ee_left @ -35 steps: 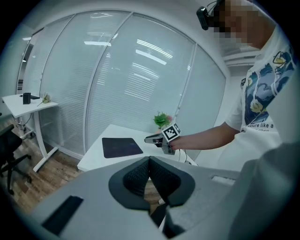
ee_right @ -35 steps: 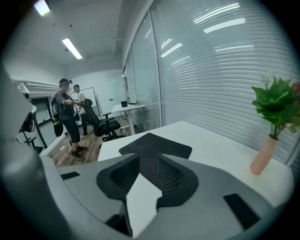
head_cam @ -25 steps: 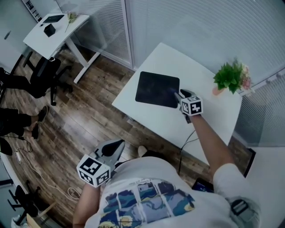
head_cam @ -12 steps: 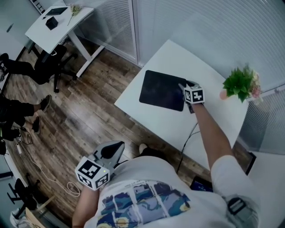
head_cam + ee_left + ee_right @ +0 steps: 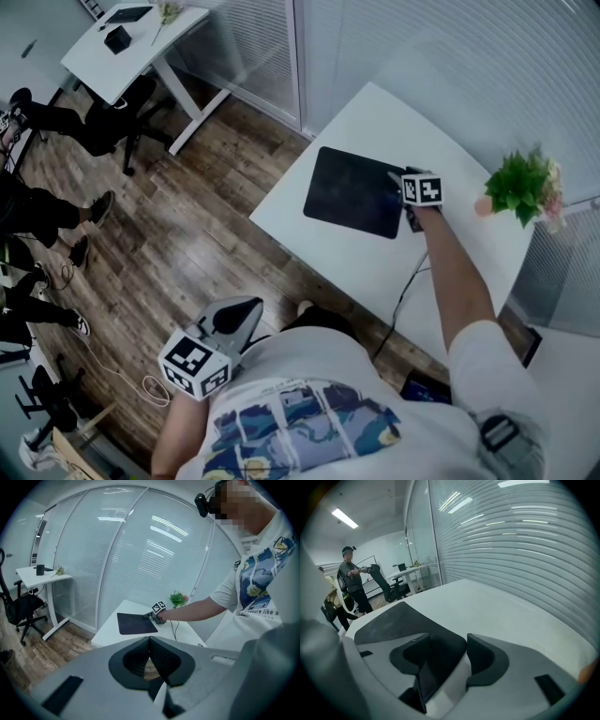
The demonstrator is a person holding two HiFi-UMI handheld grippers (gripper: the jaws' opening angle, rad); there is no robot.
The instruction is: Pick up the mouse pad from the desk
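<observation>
The black mouse pad [image 5: 354, 190] lies flat on the white desk [image 5: 375, 258]. My right gripper [image 5: 401, 184] is low at the pad's right edge, arm stretched out over the desk. In the right gripper view the pad [image 5: 389, 620] runs in from the left and its corner lies between the jaws. The right gripper [image 5: 449, 638] is opening, and its pads do not press on the pad. My left gripper [image 5: 246, 307] hangs beside my body over the floor, shut and holding nothing. From the left gripper [image 5: 150, 640] the pad [image 5: 136, 623] looks far off.
A potted plant [image 5: 520, 183] stands at the desk's far right corner. A cable [image 5: 401, 295] hangs off the desk's near edge. A blinds-covered glass wall runs behind the desk. A second desk [image 5: 131, 42], office chairs and people [image 5: 37, 216] are on the left over wooden floor.
My right arm has reached farther out and lower over the desk, with the gripper still at the pad's right edge. The left gripper has barely shifted.
</observation>
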